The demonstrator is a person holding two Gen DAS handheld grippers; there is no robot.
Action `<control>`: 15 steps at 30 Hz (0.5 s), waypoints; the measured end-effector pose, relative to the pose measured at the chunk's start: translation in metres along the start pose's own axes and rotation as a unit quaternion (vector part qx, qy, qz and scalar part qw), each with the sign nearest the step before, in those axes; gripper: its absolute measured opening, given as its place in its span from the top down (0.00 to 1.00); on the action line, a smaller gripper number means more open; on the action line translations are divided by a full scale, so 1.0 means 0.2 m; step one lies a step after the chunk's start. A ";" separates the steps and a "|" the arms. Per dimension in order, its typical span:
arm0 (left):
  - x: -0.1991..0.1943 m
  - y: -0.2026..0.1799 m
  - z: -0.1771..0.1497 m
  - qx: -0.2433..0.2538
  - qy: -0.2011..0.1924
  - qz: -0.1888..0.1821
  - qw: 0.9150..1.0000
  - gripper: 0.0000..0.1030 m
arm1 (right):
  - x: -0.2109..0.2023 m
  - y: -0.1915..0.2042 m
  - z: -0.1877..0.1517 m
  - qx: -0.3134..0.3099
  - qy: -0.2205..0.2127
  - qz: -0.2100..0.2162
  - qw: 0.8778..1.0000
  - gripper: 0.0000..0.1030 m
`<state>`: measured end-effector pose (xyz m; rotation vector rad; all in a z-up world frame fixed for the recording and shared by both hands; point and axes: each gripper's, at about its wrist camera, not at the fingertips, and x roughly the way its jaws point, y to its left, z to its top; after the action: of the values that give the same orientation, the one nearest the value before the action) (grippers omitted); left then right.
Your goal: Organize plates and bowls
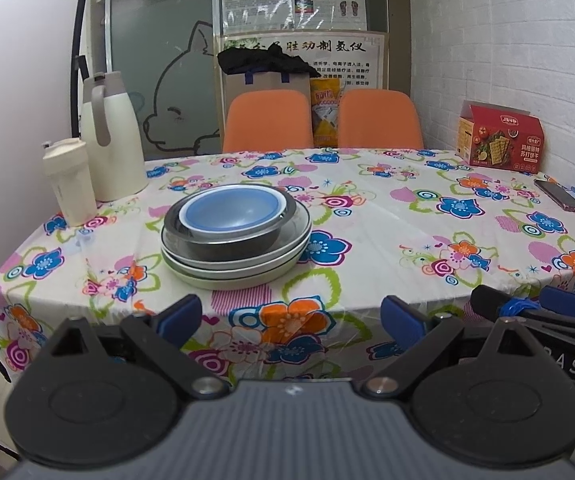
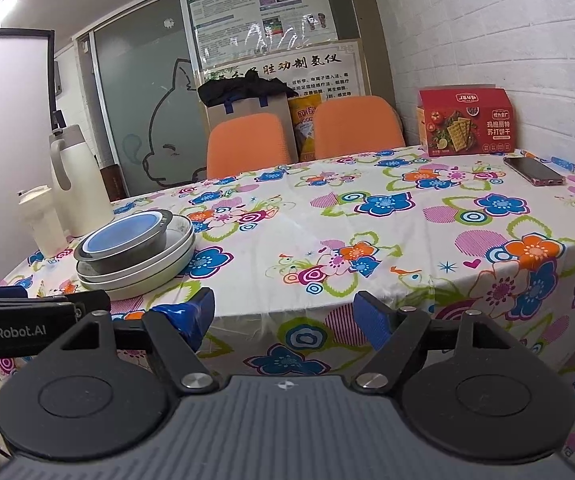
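A blue bowl (image 1: 229, 210) sits nested inside a dark metal bowl (image 1: 231, 240), and both rest on a stack of pale plates (image 1: 243, 272) on the floral tablecloth. In the right wrist view the same stack appears at the left: blue bowl (image 2: 125, 232), metal bowl (image 2: 127, 258), plates (image 2: 151, 276). My left gripper (image 1: 291, 318) is open, held back at the table's near edge in front of the stack, nothing between its fingers. My right gripper (image 2: 283, 316) is open too, to the right of the stack, also off the near edge. The right gripper's fingers (image 1: 567, 304) show at the right of the left wrist view.
A white thermos jug (image 1: 111, 140) and a cream tumbler (image 1: 67, 180) stand at the table's left. A red cracker box (image 1: 501, 138) and a phone (image 1: 559, 196) lie at the right by the brick wall. Two orange chairs (image 1: 267, 120) stand behind the table.
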<state>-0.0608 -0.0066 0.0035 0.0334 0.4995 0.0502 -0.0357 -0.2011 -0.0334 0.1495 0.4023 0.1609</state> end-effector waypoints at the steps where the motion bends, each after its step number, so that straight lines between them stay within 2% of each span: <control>1: 0.00 0.00 0.00 0.000 0.000 -0.001 1.000 0.08 | 0.00 0.00 0.00 -0.001 0.001 0.000 1.000 0.39; 15: 0.03 0.01 -0.02 0.000 0.010 0.001 1.000 0.08 | -0.02 0.08 0.00 -0.053 -0.011 -0.041 0.998 0.38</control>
<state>-0.0575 -0.0041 -0.0024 0.0339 0.5204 0.0531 -0.0408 -0.1866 -0.0294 0.0296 0.3774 0.0992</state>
